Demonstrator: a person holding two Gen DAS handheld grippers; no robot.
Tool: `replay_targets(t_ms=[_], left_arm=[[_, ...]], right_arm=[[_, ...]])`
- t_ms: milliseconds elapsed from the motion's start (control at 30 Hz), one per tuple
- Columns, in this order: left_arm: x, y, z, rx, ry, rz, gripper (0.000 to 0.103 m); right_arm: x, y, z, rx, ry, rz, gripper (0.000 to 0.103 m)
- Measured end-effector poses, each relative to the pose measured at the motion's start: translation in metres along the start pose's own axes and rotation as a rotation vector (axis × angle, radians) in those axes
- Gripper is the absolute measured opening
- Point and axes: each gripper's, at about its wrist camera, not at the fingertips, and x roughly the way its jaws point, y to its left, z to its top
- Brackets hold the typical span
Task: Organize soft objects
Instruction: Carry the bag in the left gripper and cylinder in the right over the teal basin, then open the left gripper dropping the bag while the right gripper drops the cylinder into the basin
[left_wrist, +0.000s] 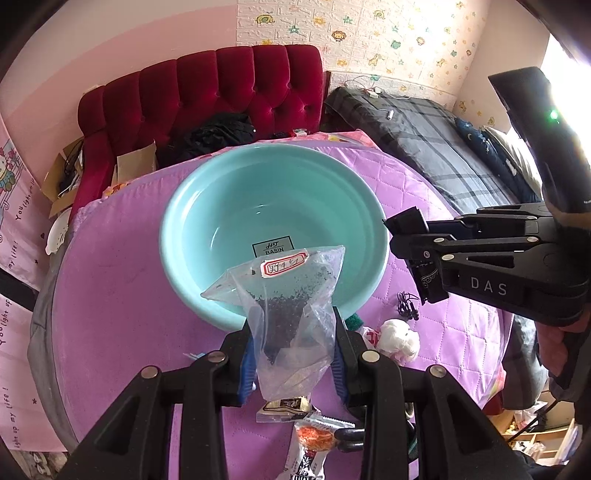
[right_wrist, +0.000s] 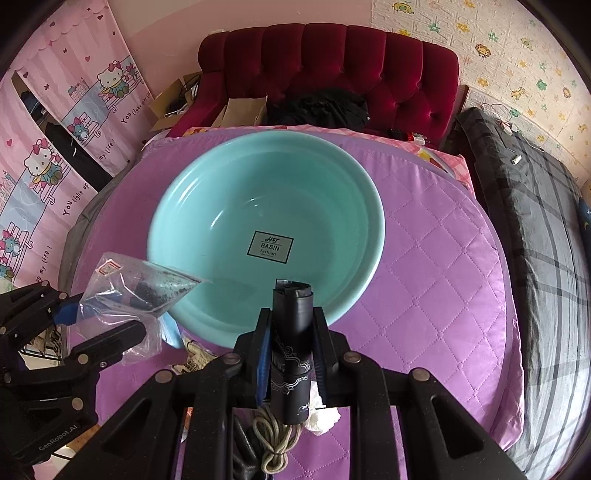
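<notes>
A big purple quilt (right_wrist: 443, 258) covers the bed, and a red headboard (right_wrist: 332, 62) stands at the far end with a heap of black cloth (right_wrist: 317, 105) at its foot. A grey checked blanket (right_wrist: 535, 221) lies along the right side of the quilt. In the middle of the quilt sits a wide teal basin (right_wrist: 177, 206) with a small label (right_wrist: 270, 247) stuck on its floor. The left gripper (left_wrist: 293, 343) squeezes a clear bag (left_wrist: 291, 314) between its blue pads. The bag has dark bits inside and a white sticker with a red edge (left_wrist: 283, 265), and its top leans over the near rim of the basin. The right gripper (right_wrist: 291, 350) is clenched tight on a black tube (right_wrist: 293, 354) with silver swirls, held upright, its top end just over the near rim too. Under the grippers, on the quilt, small things lie close together: a white fluffy toy (left_wrist: 400, 339), a tan knotted cord (right_wrist: 275, 446), a black cord (left_wrist: 408, 306), a snack packet (left_wrist: 314, 439) with orange on it, and a small flat packet (left_wrist: 286, 408) touching the snack packet.
</notes>
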Motion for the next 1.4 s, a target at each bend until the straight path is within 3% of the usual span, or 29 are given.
replay_targets(t_ms=[600, 1000, 1400], left_arm=[[0.066, 0.024, 0.045, -0.027, 0.033, -0.018, 0.037], [0.127, 0.037, 0.052, -0.044, 0.072, -0.002, 0.037], [0.152, 0.038, 0.047, -0.054, 0.103, 0.001, 0.038]], right_arm=[[0.064, -0.005, 0.06, 0.031, 0.016, 0.002, 0.021], [0.119, -0.015, 0.071, 0.071, 0.061, -0.005, 0.023], [0.142, -0.019, 0.072, 0.074, 0.085, 0.006, 0.027]])
